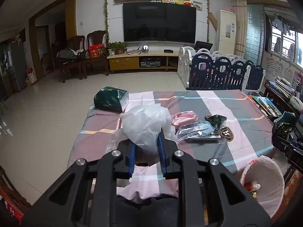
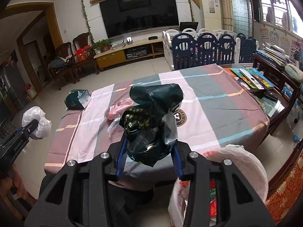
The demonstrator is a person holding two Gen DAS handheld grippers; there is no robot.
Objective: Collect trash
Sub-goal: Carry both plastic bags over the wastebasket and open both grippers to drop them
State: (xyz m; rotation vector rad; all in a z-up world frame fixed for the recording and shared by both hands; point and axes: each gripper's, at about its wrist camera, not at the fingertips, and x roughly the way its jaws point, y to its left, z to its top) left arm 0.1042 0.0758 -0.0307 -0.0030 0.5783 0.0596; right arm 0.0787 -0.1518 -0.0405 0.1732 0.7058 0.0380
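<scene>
wall television point(image 1: 159, 21), blue playpen fence point(image 1: 225, 71), wooden chairs point(image 1: 75, 54), books point(image 2: 250, 77)

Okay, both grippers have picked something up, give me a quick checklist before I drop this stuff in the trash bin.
1. Left gripper clamped on white plastic bag: ok.
2. Right gripper clamped on dark green bag: ok.
3. Trash bin open, white liner in place: ok.
4. Room left in the bin: cannot tell, inside mostly hidden.
5. Right gripper's load over the bin mouth: not ok, it hangs over the table edge.
6. Table cleared: not ok, pink wrapper and clear packet remain on the checked cloth.
</scene>
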